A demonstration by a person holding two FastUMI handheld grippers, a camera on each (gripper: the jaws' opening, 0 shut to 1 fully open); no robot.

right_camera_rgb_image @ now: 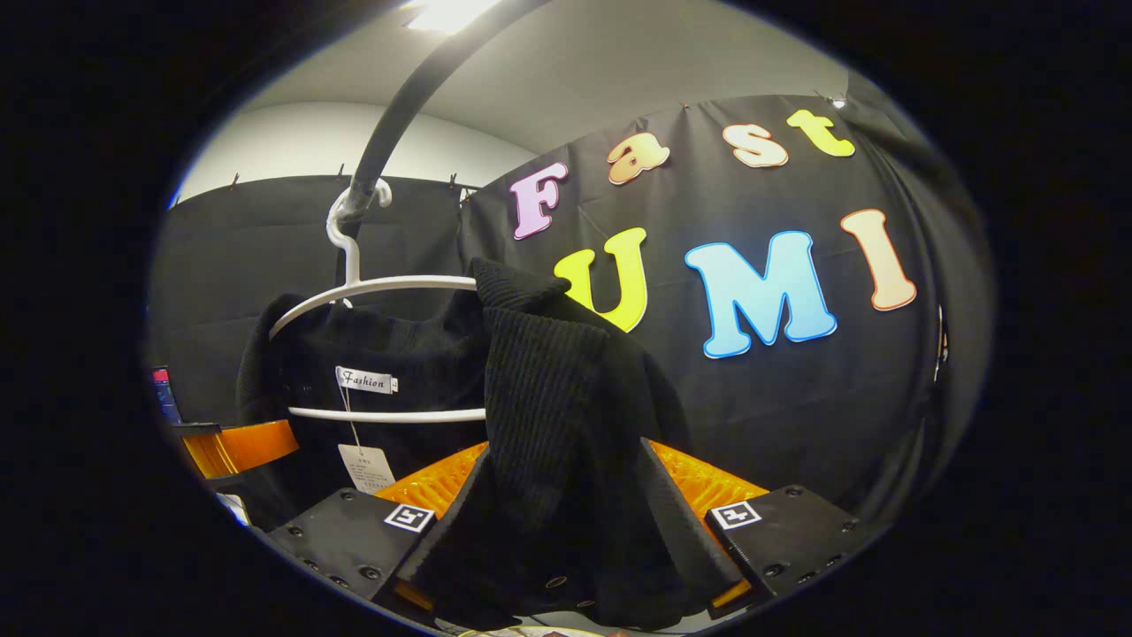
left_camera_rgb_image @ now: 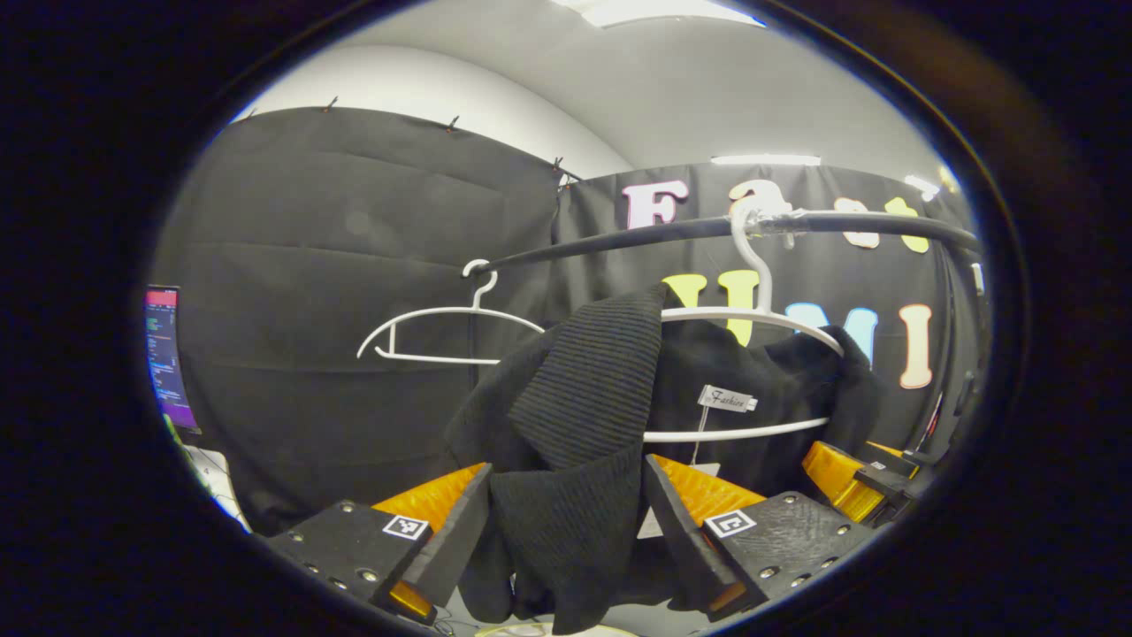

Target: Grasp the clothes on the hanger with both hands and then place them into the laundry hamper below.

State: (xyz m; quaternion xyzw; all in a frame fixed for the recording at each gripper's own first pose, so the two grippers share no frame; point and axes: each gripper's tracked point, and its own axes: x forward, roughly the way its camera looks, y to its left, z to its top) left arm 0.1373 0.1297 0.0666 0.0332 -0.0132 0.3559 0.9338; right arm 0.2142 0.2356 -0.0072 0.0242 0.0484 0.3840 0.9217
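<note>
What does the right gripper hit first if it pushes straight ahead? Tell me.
The black knit garment: its fabric already hangs between the right gripper fingers. Beyond it likely comes the white hanger, though depth is unclear.

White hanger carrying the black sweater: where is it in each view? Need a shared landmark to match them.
Left gripper view: the loaded hanger sits right of centre, hook on the rail, with the black sweater draped over its left end.
Right gripper view: the hanger is left of centre, sweater over its right end.
Shared landmark: the white neck label, between the hanger's top arm and lower bar.
</note>
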